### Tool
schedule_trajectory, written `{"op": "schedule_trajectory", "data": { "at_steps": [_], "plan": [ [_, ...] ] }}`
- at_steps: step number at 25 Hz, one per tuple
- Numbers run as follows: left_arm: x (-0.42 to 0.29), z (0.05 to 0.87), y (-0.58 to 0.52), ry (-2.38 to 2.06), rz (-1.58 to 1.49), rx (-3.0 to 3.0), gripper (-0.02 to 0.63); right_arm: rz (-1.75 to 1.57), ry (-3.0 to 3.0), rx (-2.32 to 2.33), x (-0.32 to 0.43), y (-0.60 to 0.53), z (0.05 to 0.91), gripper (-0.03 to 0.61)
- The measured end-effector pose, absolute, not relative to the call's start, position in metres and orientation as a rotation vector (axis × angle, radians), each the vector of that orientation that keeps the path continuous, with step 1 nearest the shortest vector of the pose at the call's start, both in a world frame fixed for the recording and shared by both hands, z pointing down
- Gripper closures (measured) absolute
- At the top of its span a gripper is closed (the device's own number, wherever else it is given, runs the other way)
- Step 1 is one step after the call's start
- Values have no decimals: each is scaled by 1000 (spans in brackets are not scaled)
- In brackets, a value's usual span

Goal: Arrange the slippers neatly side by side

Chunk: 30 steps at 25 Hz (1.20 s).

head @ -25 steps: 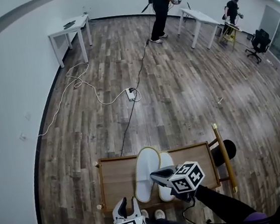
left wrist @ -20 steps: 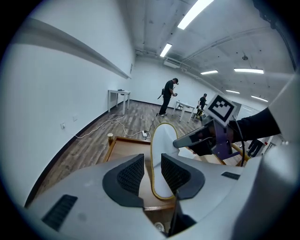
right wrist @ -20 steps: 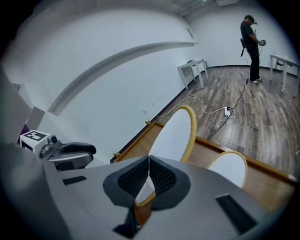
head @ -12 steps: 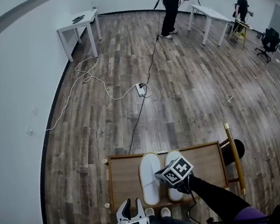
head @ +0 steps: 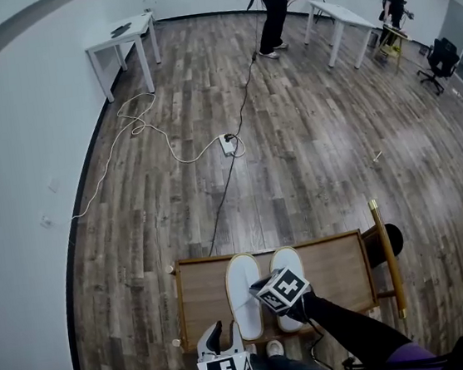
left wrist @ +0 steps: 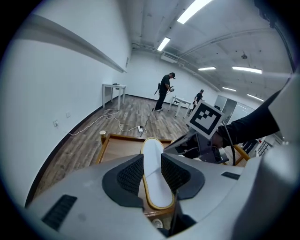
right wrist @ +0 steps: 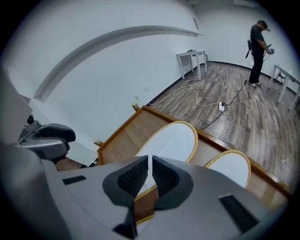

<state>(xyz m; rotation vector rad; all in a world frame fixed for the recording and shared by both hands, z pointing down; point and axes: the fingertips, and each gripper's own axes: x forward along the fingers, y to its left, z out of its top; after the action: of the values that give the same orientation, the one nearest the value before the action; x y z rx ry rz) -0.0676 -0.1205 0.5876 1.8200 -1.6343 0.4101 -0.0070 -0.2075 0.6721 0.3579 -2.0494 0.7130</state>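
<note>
In the head view, the left slipper (head: pixel 242 287) and right slipper (head: pixel 287 259) lie side by side on our wooden surface (head: pixel 199 297) at 6 o'clock. In the left gripper view, our left tool (left wrist: pixel 152 159) gapes wide, with the left slipper beyond it. In the right gripper view, our right tool (right wrist: pixel 150 164) pinches narrow on the left slipper's heel.

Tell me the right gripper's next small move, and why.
Probably open the right gripper and release the left slipper. Its jaws look nearly shut on that slipper's edge, and the slipper already lies flat on the tray beside the right slipper, parallel, toes about level, a narrow gap between them. The left gripper is open and holds nothing.
</note>
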Motion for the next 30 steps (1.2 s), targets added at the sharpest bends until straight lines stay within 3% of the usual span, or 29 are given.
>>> {"op": "schedule_trajectory", "data": {
  "at_steps": [6, 11, 15, 30],
  "plan": [
    [-61, 596, -136, -1583, 413, 1823, 505, 703, -2185, 451, 6, -227, 633, 569],
    [-72, 630, -140, -1539, 419, 1742, 505, 806, -2105, 999, 121, -266, 616, 569],
    [-80, 659, -154, -1479, 427, 1668, 505, 931, -1876, 1117, 178, -241, 654, 571],
    [-45, 720, -165, -1239, 530, 1509, 505, 997, -1789, 1004, 142, -228, 708, 571]
  ]
}}
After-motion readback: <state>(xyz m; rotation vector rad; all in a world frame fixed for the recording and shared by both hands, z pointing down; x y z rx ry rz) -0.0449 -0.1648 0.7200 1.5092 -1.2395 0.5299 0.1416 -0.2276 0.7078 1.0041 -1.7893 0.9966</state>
